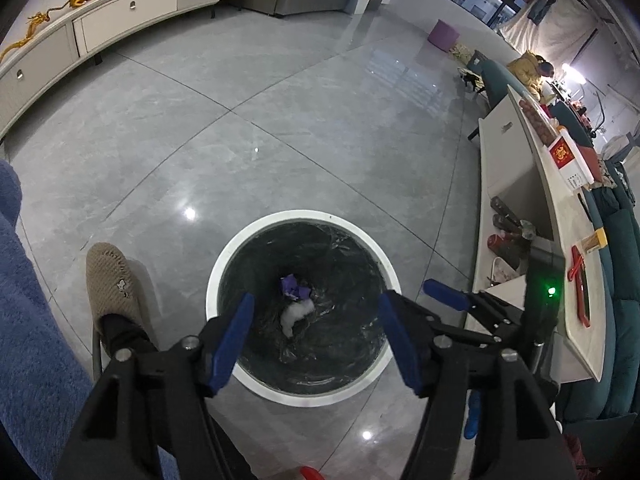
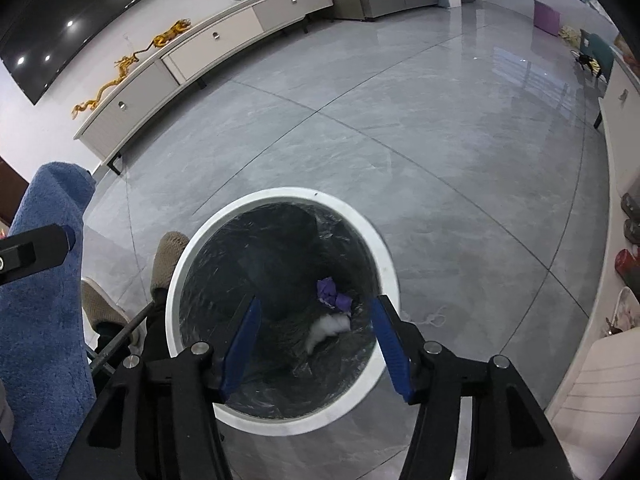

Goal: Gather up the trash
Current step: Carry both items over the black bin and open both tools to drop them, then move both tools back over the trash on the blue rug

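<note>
Both sets of jaws parted wide and empty: left gripper (image 1: 316, 336) and right gripper (image 2: 316, 344) above the bin (image 1: 224, 256) (black-lined); purple scrap (image 1: 294, 286) and white wad (image 1: 294, 314) on its bottom.

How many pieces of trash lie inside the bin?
2: a crumpled purple scrap and a white wad touching it, at the bottom of the white-rimmed, black-lined round bin. Folds may hide more.

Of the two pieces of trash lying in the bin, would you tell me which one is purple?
The purple piece is the crumpled one lying farther from the grippers at the bottom of the bin; the white wad lies just below it in the picture.
</note>
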The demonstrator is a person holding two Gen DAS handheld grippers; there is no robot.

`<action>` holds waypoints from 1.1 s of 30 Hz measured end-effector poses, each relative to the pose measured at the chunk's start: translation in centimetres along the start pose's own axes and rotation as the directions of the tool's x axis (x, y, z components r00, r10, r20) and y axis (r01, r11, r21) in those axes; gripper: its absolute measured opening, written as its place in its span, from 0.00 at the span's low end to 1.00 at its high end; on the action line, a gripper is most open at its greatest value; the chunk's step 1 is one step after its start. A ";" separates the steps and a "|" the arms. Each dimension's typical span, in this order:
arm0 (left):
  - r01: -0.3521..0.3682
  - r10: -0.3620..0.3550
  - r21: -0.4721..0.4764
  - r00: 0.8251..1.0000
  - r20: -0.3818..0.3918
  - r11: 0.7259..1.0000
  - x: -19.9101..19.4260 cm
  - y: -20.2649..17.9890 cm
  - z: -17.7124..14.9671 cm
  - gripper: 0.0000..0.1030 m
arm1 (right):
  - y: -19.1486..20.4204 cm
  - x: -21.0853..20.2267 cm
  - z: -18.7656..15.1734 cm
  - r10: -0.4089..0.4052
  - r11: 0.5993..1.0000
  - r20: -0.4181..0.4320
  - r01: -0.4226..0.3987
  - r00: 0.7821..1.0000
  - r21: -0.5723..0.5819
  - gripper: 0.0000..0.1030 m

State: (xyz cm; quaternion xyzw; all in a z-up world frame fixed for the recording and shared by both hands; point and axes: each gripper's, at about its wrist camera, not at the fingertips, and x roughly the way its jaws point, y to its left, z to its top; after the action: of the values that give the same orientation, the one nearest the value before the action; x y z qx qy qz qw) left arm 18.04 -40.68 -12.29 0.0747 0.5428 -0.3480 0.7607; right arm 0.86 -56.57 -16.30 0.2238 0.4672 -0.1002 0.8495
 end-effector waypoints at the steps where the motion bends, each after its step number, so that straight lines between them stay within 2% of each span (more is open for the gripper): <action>1: 0.000 0.000 -0.009 1.000 0.012 1.000 -0.5 -0.1 -0.1 0.62 | -0.2 -0.4 0.1 -0.002 1.000 0.010 0.002 1.000 0.007 0.54; 5: -0.016 0.017 -0.022 0.998 0.055 1.000 -2.8 -0.3 -0.7 0.62 | 0.0 -2.7 0.7 -0.015 0.999 0.062 0.013 0.998 0.036 0.54; 10: -0.074 0.074 -0.009 0.985 0.159 0.997 -7.7 0.1 -2.7 0.62 | 1.8 -6.0 1.3 -0.032 0.999 0.139 0.029 0.990 0.024 0.54; 17: -0.132 0.139 -0.045 0.951 0.277 0.990 -14.2 1.9 -6.5 0.62 | 6.0 -10.9 0.0 -0.014 1.000 0.239 0.020 0.971 -0.021 0.54; 23: -0.184 0.209 -0.103 0.899 0.384 0.978 -20.4 4.5 -10.8 0.62 | 10.4 -14.7 -0.8 0.044 0.996 0.304 -0.018 0.952 -0.090 0.55; 27: -0.240 0.296 -0.178 0.844 0.447 0.954 -24.6 7.0 -14.1 0.62 | 13.6 -16.7 -1.1 0.092 0.989 0.339 -0.048 0.936 -0.138 0.59; 28: -0.246 0.309 -0.193 0.836 0.454 0.950 -25.3 7.6 -14.7 0.62 | 14.5 -17.3 -1.2 0.109 0.987 0.349 -0.059 0.931 -0.150 0.59; 33: -0.287 0.412 -0.311 0.768 0.490 0.906 -29.6 11.1 -19.0 0.62 | 17.8 -18.8 -1.7 0.170 0.973 0.361 -0.098 0.917 -0.210 0.62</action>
State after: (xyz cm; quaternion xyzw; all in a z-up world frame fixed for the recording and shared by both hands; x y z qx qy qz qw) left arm 5.07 -9.81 3.14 -0.0109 0.3148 -0.1444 0.9380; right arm -3.83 -40.81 3.78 0.1512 0.2865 -0.0381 0.9453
